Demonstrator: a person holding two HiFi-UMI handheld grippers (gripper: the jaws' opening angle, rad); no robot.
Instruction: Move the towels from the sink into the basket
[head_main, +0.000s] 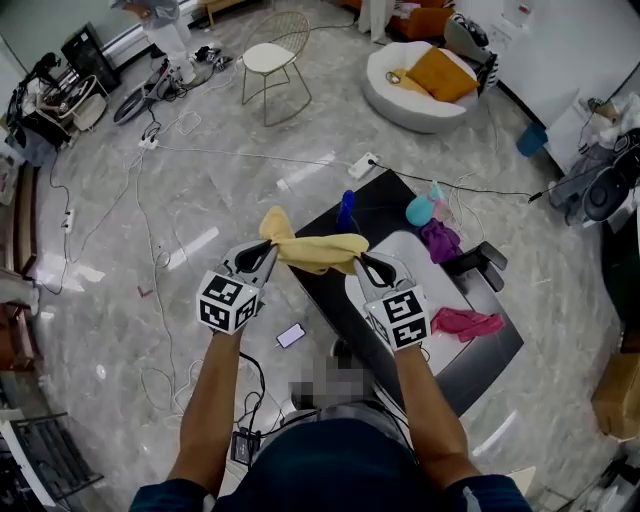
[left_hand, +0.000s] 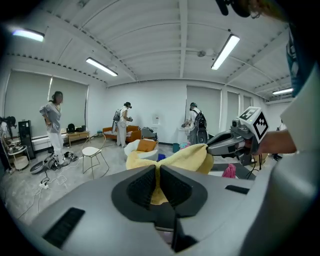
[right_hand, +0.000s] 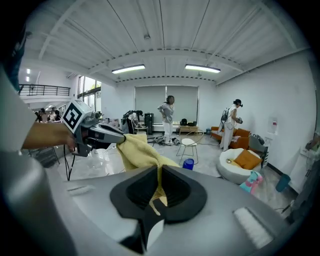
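Observation:
A yellow towel (head_main: 312, 251) hangs stretched between my two grippers, above the dark counter and its white sink (head_main: 422, 252). My left gripper (head_main: 268, 246) is shut on the towel's left end, where a corner sticks up. On the towel's right end my right gripper (head_main: 361, 260) is shut. The yellow towel (left_hand: 170, 161) runs from the left jaws across to the other gripper, and in the right gripper view the yellow towel (right_hand: 140, 152) does the same. A purple towel (head_main: 440, 240) lies at the sink's far side and a pink towel (head_main: 466, 322) on the counter to the right. No basket is in view.
A blue bottle (head_main: 346, 210) and a teal bottle (head_main: 420, 210) stand at the counter's (head_main: 485, 360) far edge. Cables cross the marble floor. A wire chair (head_main: 272, 62) and a round white seat with an orange cushion (head_main: 425, 72) stand further off. Several people stand in the room.

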